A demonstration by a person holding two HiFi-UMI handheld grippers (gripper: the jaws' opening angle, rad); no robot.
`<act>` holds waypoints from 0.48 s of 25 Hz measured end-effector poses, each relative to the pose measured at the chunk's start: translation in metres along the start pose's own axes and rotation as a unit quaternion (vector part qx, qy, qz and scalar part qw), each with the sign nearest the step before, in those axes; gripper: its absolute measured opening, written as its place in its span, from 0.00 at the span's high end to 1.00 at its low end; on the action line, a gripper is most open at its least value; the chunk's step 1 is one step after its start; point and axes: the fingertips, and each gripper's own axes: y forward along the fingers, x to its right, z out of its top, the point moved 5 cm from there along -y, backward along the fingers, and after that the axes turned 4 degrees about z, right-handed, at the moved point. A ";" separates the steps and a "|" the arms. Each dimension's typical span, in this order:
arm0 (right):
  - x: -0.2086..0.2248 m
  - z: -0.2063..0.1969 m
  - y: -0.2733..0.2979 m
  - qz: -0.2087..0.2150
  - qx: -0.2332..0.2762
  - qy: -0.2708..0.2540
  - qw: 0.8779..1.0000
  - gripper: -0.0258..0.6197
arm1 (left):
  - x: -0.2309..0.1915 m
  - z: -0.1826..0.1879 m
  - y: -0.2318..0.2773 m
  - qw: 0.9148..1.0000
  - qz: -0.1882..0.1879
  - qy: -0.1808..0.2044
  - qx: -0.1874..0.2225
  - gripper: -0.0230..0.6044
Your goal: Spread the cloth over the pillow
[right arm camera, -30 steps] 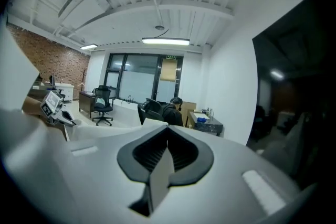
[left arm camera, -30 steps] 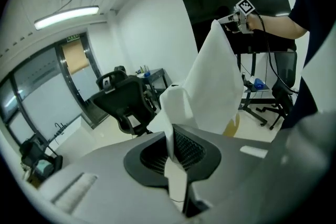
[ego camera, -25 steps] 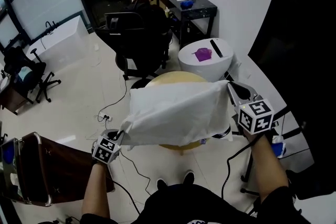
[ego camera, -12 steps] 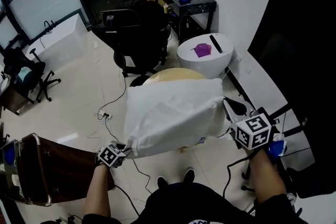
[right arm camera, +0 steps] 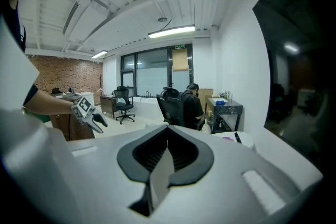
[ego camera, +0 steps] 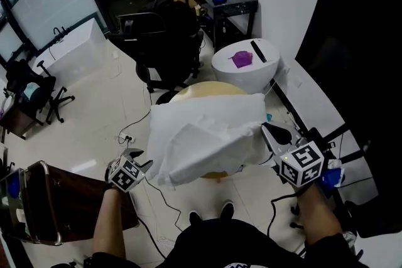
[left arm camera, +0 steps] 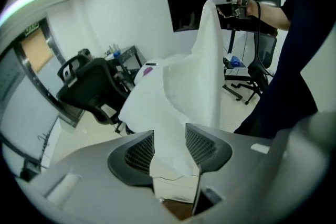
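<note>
My left tongs [ego camera: 139,159] are gaping, jaws having just been opening, with a corner of the one cloth [ego camera: 201,135] lying loose between them. My right tongs [ego camera: 271,132] are pinching its other end, so they are nearer. The cloth is lying at two o'clock from my left, long axis nine-to-three, draping over the one round table [ego camera: 207,87]. I judge the pillow is hiding beneath it.

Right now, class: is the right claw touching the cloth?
Touching. The right gripper view shows the right claw shut on a fold of the cloth, which is pinched between its jaws.
</note>
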 end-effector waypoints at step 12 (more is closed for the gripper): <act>-0.004 -0.012 -0.010 0.049 0.001 -0.010 0.999 0.94 | 0.014 0.221 0.074 0.975 -0.027 0.217 0.035 0.68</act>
